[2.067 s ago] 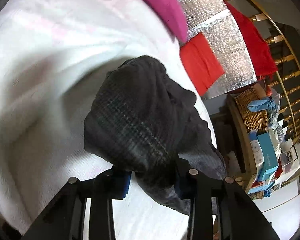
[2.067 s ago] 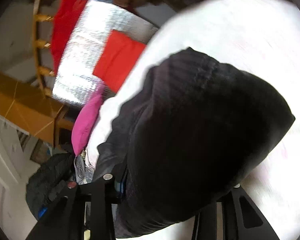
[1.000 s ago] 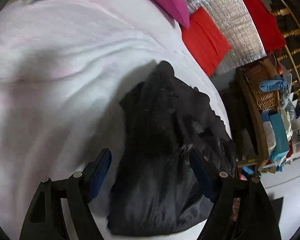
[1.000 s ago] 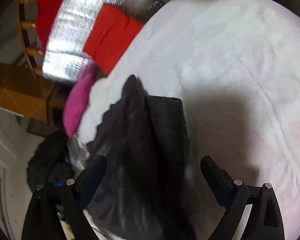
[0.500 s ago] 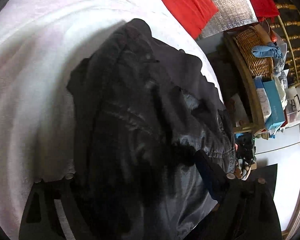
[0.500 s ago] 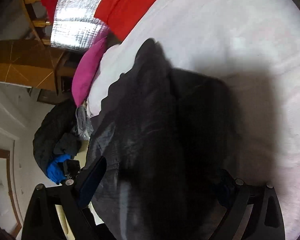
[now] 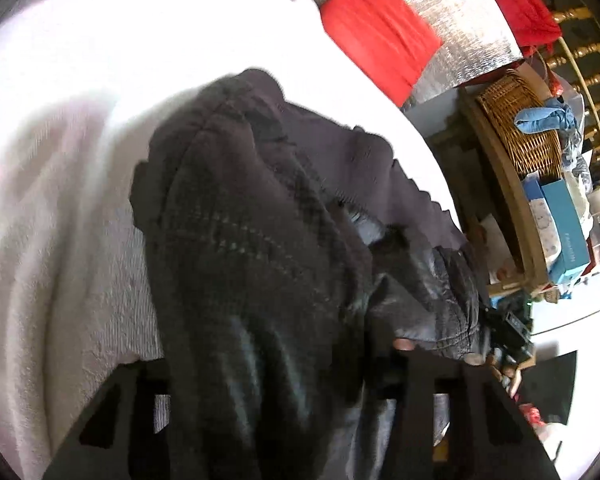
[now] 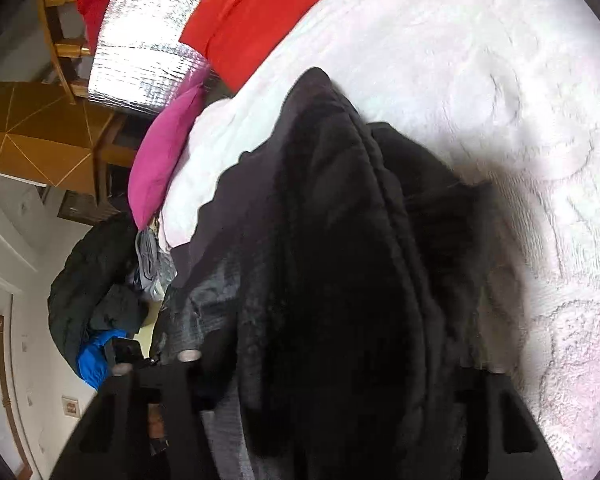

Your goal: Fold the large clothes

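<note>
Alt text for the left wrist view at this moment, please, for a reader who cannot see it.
A bunched dark garment fills the middle of the frame, lying on a white bedspread and covering the fingertips of the left gripper. Behind it are a red cushion, silver foil sheeting, and a wicker basket on a cluttered shelf.

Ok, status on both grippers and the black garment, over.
Left gripper, right gripper: jaws buried in fabric, open or shut unclear. Black garment bunched on white bedspread, not flat. Pink pillow apart at bed edge.
</note>
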